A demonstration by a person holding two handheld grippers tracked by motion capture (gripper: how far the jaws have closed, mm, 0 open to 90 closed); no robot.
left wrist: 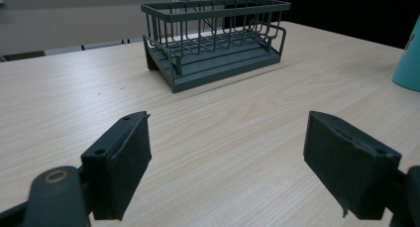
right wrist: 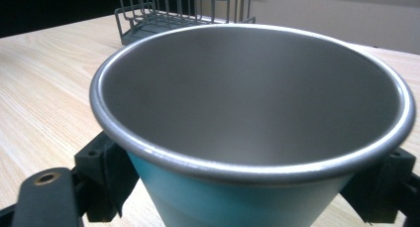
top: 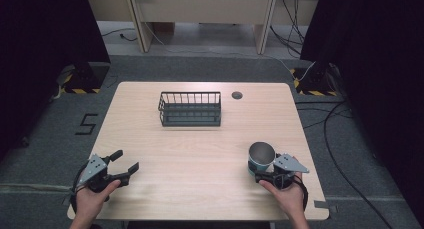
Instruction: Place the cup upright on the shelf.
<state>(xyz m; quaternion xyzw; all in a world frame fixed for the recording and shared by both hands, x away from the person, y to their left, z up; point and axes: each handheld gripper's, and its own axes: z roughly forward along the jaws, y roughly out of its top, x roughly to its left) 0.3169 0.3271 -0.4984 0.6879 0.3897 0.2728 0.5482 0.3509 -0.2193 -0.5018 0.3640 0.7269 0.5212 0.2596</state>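
Teal cup between right gripper jaws

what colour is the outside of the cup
Light blue-teal outside, bare metal inside; the cup shows best in the right gripper view.

Dark wire rack mid-table

A light wooden table carries a dark wire rack toward its far edge, with a small round dark spot, perhaps a cable hole, just beside it. A teal, metal-lined cup stands upright near the right front corner.
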